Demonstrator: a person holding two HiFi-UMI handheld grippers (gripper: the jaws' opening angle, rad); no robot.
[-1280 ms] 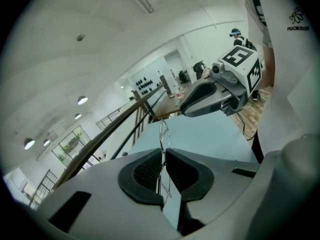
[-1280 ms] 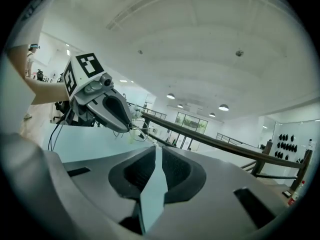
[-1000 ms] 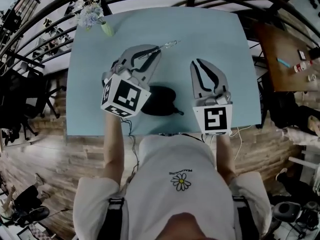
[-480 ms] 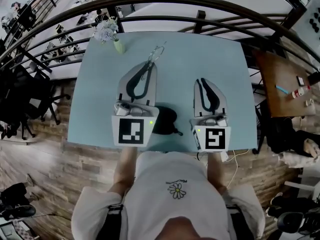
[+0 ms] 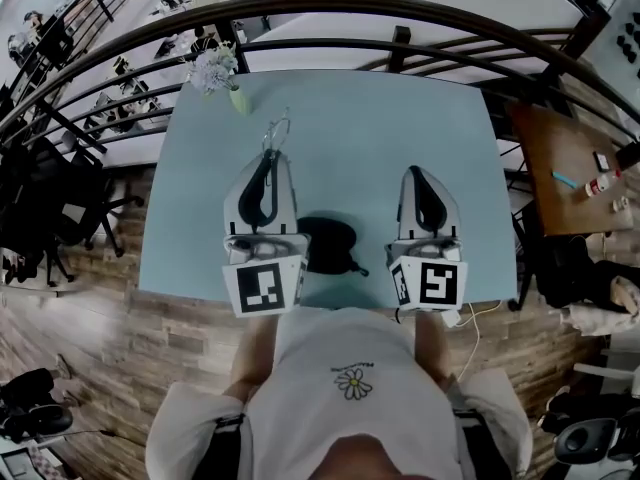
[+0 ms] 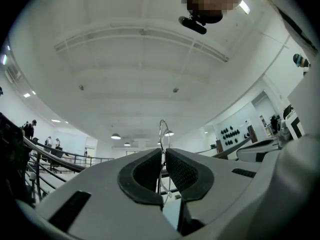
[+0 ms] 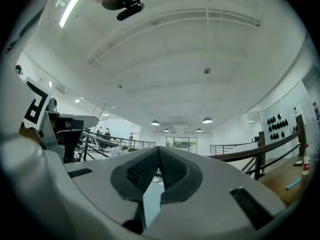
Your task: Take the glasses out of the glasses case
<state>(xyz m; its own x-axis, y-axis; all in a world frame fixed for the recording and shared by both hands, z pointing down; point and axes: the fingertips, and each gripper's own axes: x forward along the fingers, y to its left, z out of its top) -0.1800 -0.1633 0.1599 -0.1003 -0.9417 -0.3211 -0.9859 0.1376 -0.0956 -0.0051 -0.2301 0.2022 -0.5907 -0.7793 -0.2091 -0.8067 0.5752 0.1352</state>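
Observation:
My left gripper (image 5: pixel 270 155) is shut on thin wire-framed glasses (image 5: pixel 275 131), which stick out past its tips above the light blue table (image 5: pixel 370 128). In the left gripper view the glasses (image 6: pixel 163 132) stand edge-on between the closed pads, one lens ring rising above them. The black glasses case (image 5: pixel 326 245) lies near the table's front edge, between the two grippers and partly behind the left one. My right gripper (image 5: pixel 423 173) is raised to the right of the case, shut with nothing in it (image 7: pixel 158 151). Both grippers point slightly upward toward the ceiling.
A small vase of pale flowers (image 5: pixel 222 72) stands at the table's far left corner. Dark railings (image 5: pixel 400 13) curve behind the table. A wooden side table (image 5: pixel 575 158) with small items sits to the right. A cable (image 5: pixel 470 333) hangs off the front edge.
The left gripper, holding the glasses, has swung from pointing right to straight ahead and lifted off the case. The right gripper has risen slightly. The head view has shifted down, showing more railing.

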